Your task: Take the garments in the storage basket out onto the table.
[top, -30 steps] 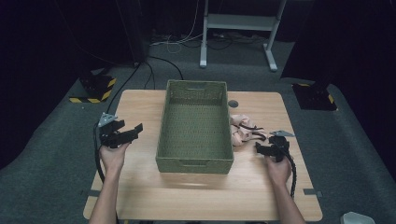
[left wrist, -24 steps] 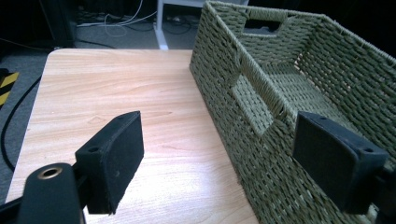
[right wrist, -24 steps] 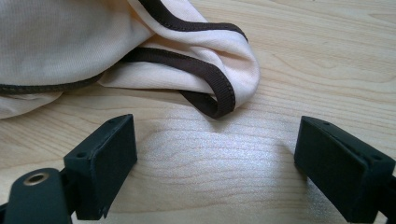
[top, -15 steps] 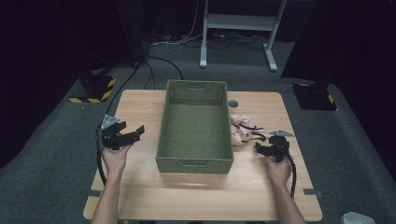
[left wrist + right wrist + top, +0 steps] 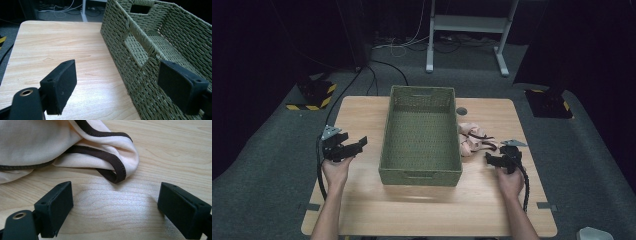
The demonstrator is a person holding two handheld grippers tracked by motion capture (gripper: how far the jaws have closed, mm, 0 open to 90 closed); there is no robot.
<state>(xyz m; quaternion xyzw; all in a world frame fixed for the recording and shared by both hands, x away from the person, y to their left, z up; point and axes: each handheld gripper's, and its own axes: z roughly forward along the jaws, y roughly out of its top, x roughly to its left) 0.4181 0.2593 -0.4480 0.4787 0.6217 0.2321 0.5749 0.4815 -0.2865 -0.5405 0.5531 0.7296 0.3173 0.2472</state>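
A green woven basket (image 5: 421, 172) stands empty in the middle of the wooden table (image 5: 362, 115). To its right lies a crumpled pale pink garment (image 5: 472, 137) with dark brown trim (image 5: 110, 157). My left gripper (image 5: 357, 145) hovers left of the basket, open, its jaws pointing at the basket's side wall (image 5: 140, 72) with nothing between them. My right gripper (image 5: 489, 160) is open just short of the garment's near edge (image 5: 125, 167), low over the table, jaws empty.
A small dark round mark (image 5: 461, 111) sits on the table behind the garment. A white desk frame (image 5: 467, 30) and cables lie on the floor beyond the table. Bare tabletop lies in front of the basket and on its left.
The left gripper has drifted slightly lower and nearer the person. The right gripper has stayed put.
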